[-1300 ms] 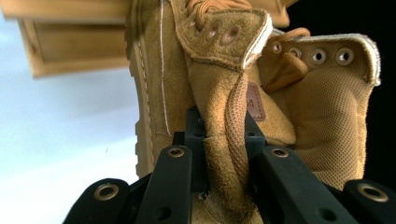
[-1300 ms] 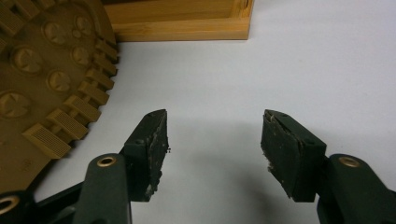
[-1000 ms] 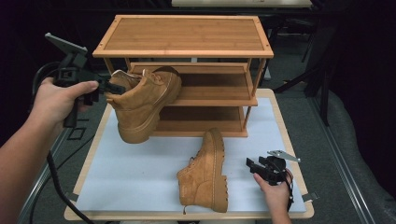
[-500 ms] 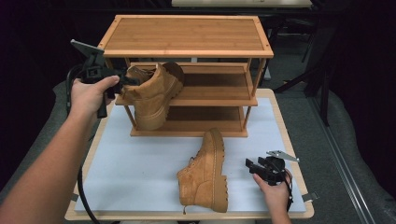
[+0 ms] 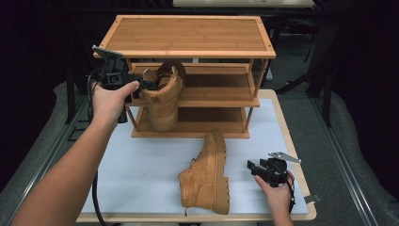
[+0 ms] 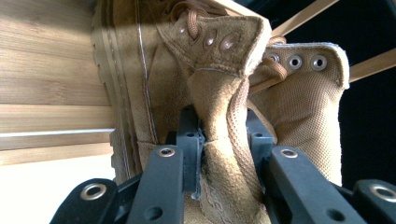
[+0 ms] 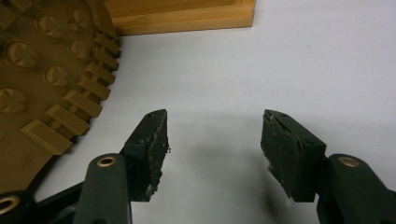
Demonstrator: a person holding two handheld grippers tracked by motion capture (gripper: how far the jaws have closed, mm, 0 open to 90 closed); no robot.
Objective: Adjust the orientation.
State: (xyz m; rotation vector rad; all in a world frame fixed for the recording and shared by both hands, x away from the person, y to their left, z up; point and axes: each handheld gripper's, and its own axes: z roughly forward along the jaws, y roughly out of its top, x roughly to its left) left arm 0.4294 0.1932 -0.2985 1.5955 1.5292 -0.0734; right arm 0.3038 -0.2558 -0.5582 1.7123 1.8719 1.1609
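Boot [image 5: 163,96] (tan) now inside rack [image 5: 188,42]

Two boots [image 5: 163,96] [image 5: 207,176], one rack [image 5: 188,35] (three shelves), two grippers [image 5: 141,84] [image 5: 251,167].

I'm working in what looks like a lab or recording studio: my table [image 5: 141,155] has a white mat in a wooden rim, a bamboo shoe rack [image 5: 188,37] stands on it, and dark surroundings, grey floor and black stands [image 5: 324,70] lie around.
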